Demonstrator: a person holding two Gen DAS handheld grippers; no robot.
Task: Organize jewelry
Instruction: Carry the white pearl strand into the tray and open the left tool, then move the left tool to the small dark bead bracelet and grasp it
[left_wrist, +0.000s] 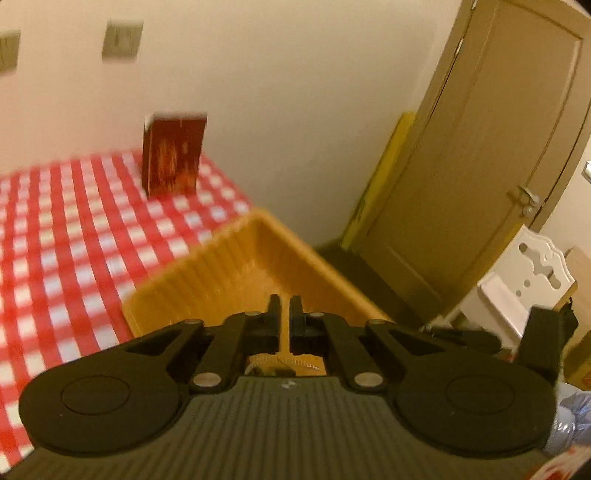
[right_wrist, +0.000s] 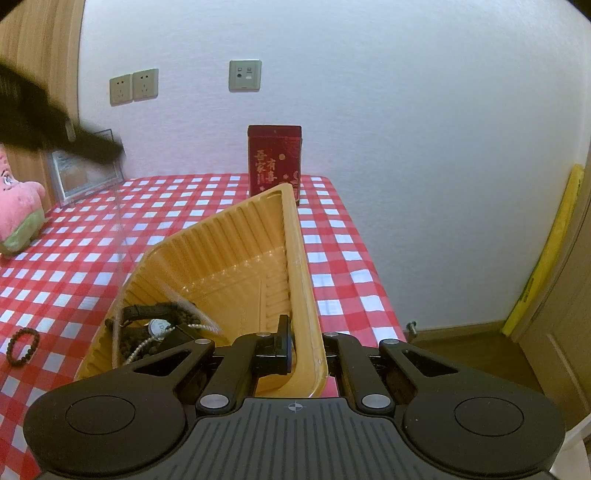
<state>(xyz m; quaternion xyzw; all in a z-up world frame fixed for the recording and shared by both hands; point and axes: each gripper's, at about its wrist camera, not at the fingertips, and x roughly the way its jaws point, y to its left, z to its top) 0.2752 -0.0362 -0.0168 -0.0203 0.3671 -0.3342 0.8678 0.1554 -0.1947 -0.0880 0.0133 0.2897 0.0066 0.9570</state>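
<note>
A yellow ribbed plastic tray (right_wrist: 229, 251) stands tilted on the red-checked table (right_wrist: 332, 258), its right side lifted. My right gripper (right_wrist: 303, 343) is shut on the tray's right wall; one finger (right_wrist: 283, 343) shows inside it and the other is hidden behind the rim. A watch (right_wrist: 159, 328), a black strap (right_wrist: 147, 310) and bead strands lie in the tray's low corner. A dark bead bracelet (right_wrist: 22, 345) lies on the cloth at left. My left gripper (left_wrist: 284, 308) hovers over the tray (left_wrist: 240, 266), jaws together. It appears blurred (right_wrist: 107, 147) up left, with a faint thin strand below its tip.
A red box (right_wrist: 275, 162) stands at the table's far edge against the wall. A pink plush toy (right_wrist: 18, 214) and a clear stand (right_wrist: 85, 177) sit at the back left. Past the table's right edge are a door (left_wrist: 480, 166) and a white chair (left_wrist: 517, 288).
</note>
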